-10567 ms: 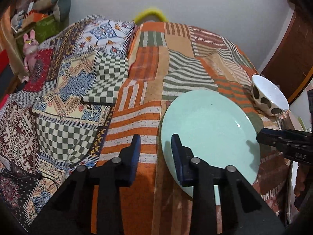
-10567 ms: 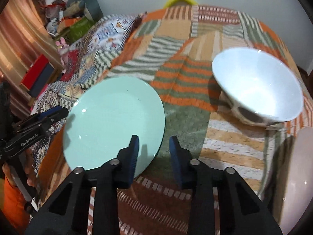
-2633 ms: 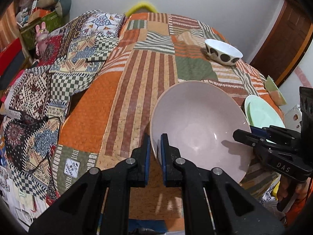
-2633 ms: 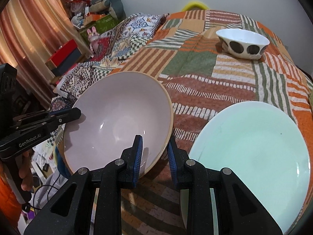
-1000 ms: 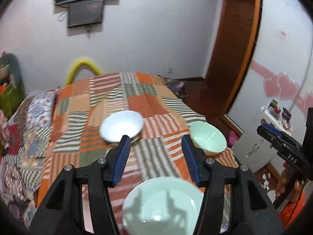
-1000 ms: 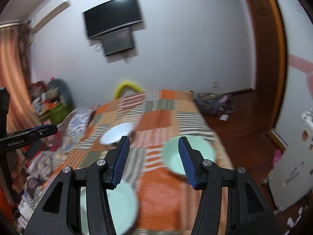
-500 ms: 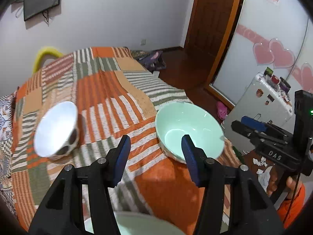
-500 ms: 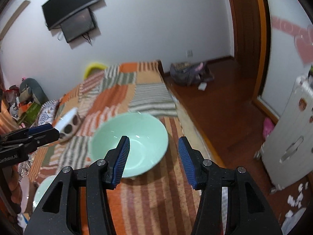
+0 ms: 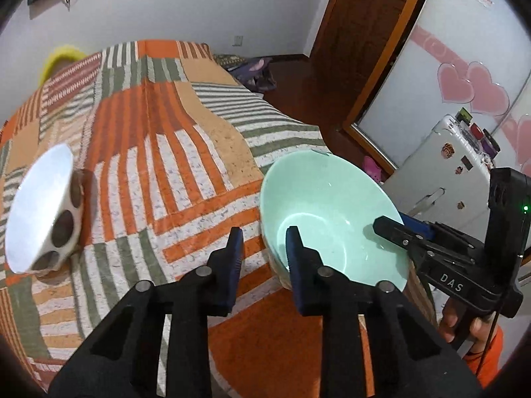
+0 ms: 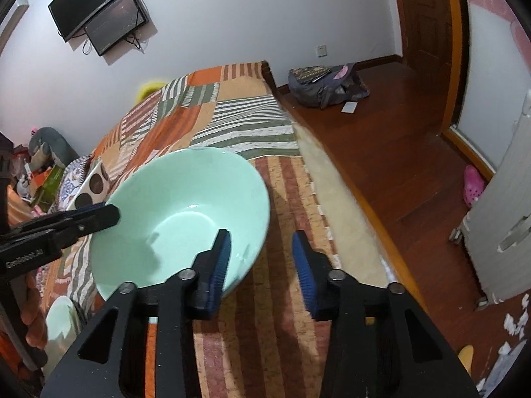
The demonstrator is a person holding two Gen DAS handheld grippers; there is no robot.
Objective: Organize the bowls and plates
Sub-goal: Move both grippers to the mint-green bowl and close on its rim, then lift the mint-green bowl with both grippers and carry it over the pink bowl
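Left wrist view: bed fills centre and left. Big bowl on it at 4 o'clock, right at the bed's edge. Small bowl on the bed at 9 o'clock, tipped on its side, well apart from the big one. Bag on the floor past the bed's far corner, 12 o'clock. Door at 1 o'clock, fridge at 3 o'clock, beside the bed

Right wrist view: plate on the bed at 8 o'clock, near side of the big bowl. TV on the wall at 11 o'clock, behind the bed. Slipper on the floor at 3 o'clock, just beside the fridge
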